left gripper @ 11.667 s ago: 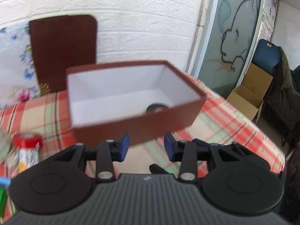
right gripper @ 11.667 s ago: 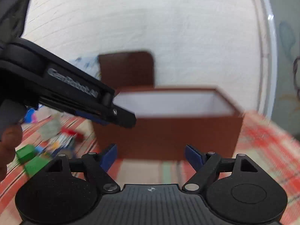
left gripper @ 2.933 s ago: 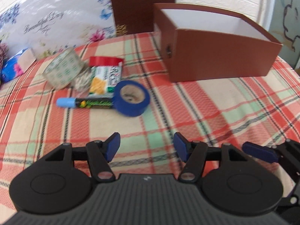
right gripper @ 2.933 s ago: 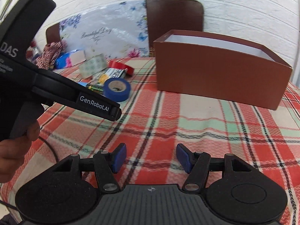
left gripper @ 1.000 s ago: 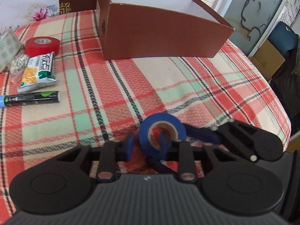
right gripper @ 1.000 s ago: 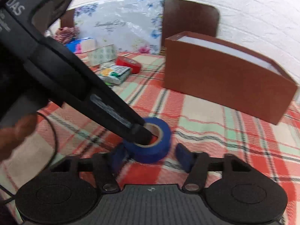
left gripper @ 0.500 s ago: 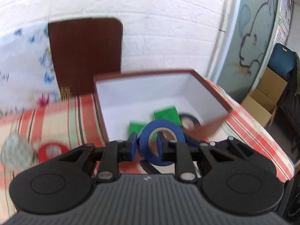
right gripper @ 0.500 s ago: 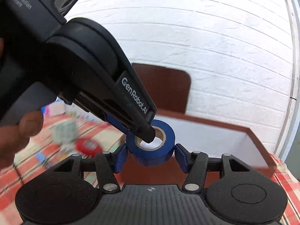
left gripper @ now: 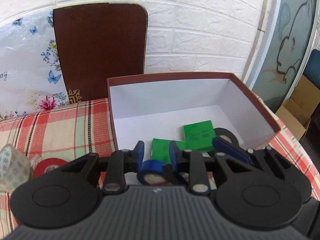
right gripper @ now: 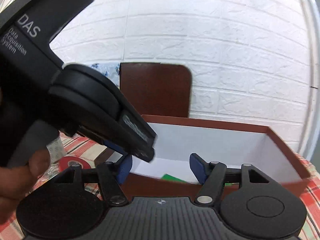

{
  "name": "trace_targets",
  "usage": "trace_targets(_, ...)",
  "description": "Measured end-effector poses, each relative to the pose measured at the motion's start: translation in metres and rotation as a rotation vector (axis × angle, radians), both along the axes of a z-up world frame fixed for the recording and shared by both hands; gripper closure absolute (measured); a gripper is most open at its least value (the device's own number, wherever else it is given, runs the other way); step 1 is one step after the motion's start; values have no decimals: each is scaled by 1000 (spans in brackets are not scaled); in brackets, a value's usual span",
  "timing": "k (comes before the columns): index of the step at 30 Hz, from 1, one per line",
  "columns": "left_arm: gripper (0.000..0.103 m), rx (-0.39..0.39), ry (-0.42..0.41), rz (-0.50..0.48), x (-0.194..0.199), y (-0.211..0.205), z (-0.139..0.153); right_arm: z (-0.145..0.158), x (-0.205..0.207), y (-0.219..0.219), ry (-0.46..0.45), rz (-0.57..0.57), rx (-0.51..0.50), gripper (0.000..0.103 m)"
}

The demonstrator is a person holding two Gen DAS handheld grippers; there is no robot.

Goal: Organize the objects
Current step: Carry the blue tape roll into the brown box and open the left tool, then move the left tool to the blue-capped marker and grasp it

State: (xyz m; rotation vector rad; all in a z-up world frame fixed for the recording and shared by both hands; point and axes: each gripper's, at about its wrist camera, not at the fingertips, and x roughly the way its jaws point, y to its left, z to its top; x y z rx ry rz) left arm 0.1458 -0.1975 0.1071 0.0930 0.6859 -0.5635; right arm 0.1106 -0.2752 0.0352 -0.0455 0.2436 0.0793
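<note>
Left wrist view: the left gripper [left gripper: 156,156] hangs at the near side of an open brown box [left gripper: 170,76] with a white lining. Its jaws stand narrow and have just been opening. The blue tape roll [left gripper: 152,169] sits low between the two fingers, below the pad tips, its core facing the camera. Whether the pads press on it cannot be told.

Inside the box lie two green packets [left gripper: 200,138], their print too small to read, and a black tape roll [left gripper: 226,135] at the right.

On the checked tablecloth [left gripper: 60,130], left of the box, lie a red tape roll [left gripper: 50,165] and a patterned tape roll [left gripper: 10,166]. A brown board [left gripper: 100,50] with a gold emblem leans on the far wall. Beside it, a floral sheet [left gripper: 26,64] shows only the letters "ay".

Right wrist view: the right gripper [right gripper: 160,168] has its jaws wide, just opened further, with nothing between them. The left tool's body reads "DAS Data Acquisition System"; the lettering on its finger is blurred. A hand [right gripper: 20,180] grips it.
</note>
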Motion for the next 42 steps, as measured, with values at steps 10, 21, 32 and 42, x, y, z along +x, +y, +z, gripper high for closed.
trace_targets(10,65,39,15,24,-77,39,-21,-43,-73,-4,203,-35,74,39)
trace_targets(21,63,188,113,207,-102,103,-86,-61,-107,25,390,-4,121,39)
trace_targets(32,56,182,89,289,-102,149,-98,-59,-116,67,407,76,-10,36)
trace_targets(42,34,180,-58,536,-69,246,-113,-58,-98,102,392,197,-75,39)
